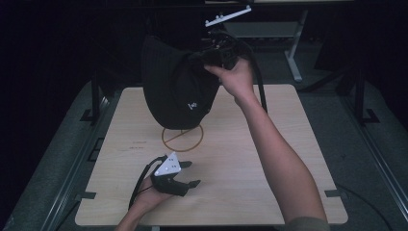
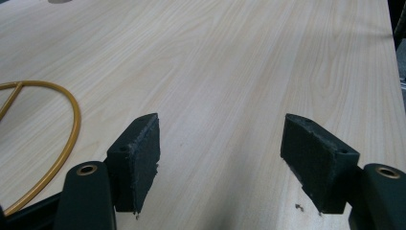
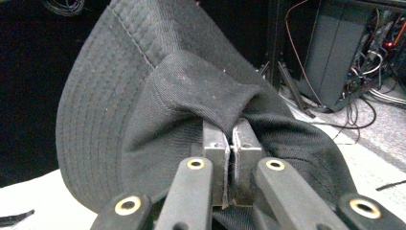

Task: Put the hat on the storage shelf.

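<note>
Pinched tight on a fold of the hat [image 3: 191, 96], my right gripper [image 3: 231, 143] holds it in the air above the far side of the table [image 1: 250, 163], over the gold ring [image 1: 182, 138], so it hangs free. Left gripper [image 1: 185, 174] rests low near me, jaws spread and empty, out of the way.

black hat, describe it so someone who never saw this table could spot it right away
Start at the pale wooden table and look above its far half, over the gold ring. The black hat hangs there, off the surface, its cloth pinched in the right gripper. It is the one soft, stitched-brim thing, with a small white logo.
</note>
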